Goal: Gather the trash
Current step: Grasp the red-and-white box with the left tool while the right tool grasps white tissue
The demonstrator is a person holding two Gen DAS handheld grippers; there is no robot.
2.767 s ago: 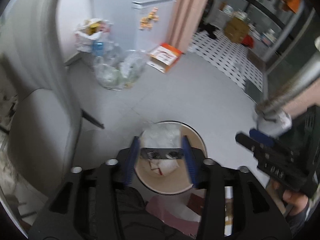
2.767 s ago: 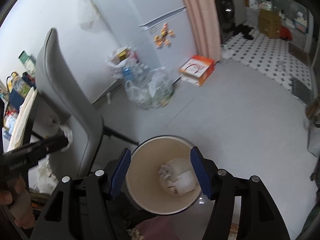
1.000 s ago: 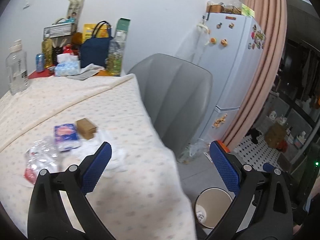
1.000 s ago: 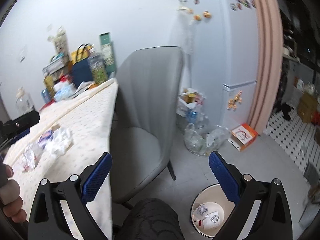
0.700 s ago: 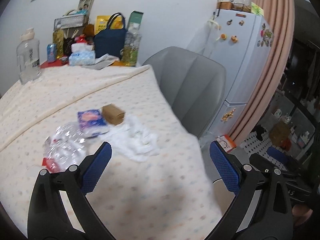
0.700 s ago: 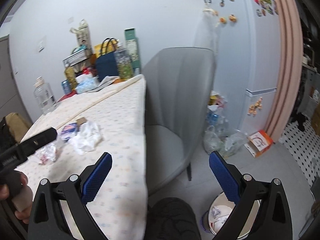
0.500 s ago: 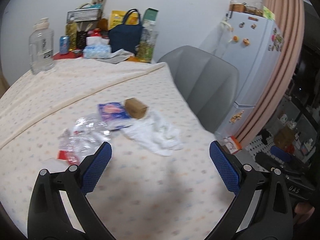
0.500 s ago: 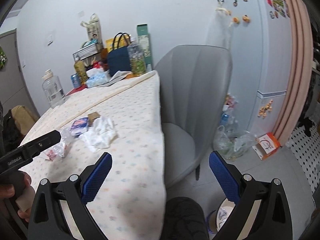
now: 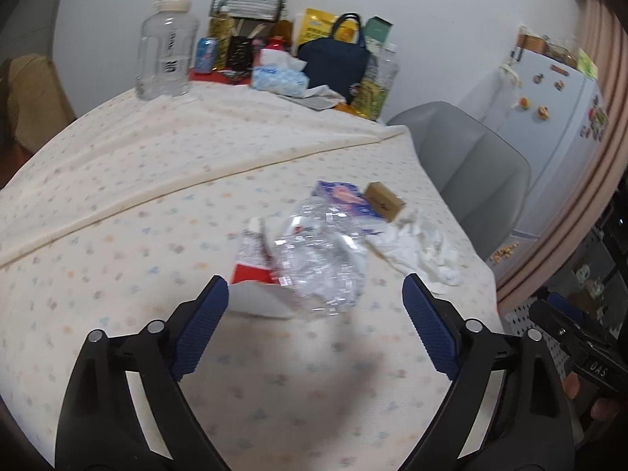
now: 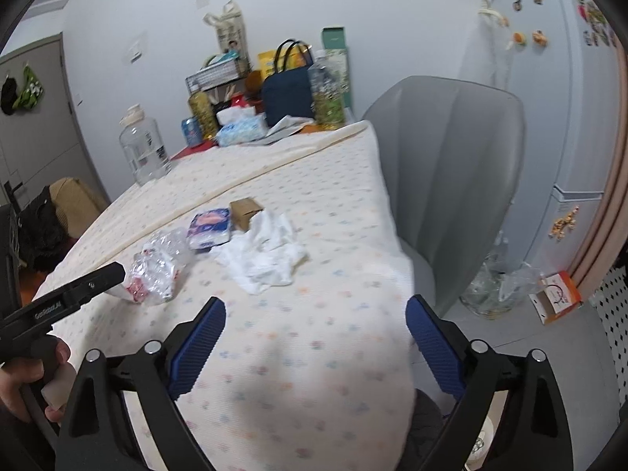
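A squashed clear plastic bottle (image 9: pixel 320 259) lies on its side. It is see-through and crinkly, with a red and white label (image 9: pixel 255 259) at one end. Just behind it lies a small blue and pink packet (image 9: pixel 347 200), flat on the cloth, its near edge hidden by the bottle. A little brown cardboard box (image 9: pixel 384 201) sits right beside the packet. In front of the box lies a crumpled white tissue (image 9: pixel 422 249), all bunched up and spread out. The four things lie close together in a row.
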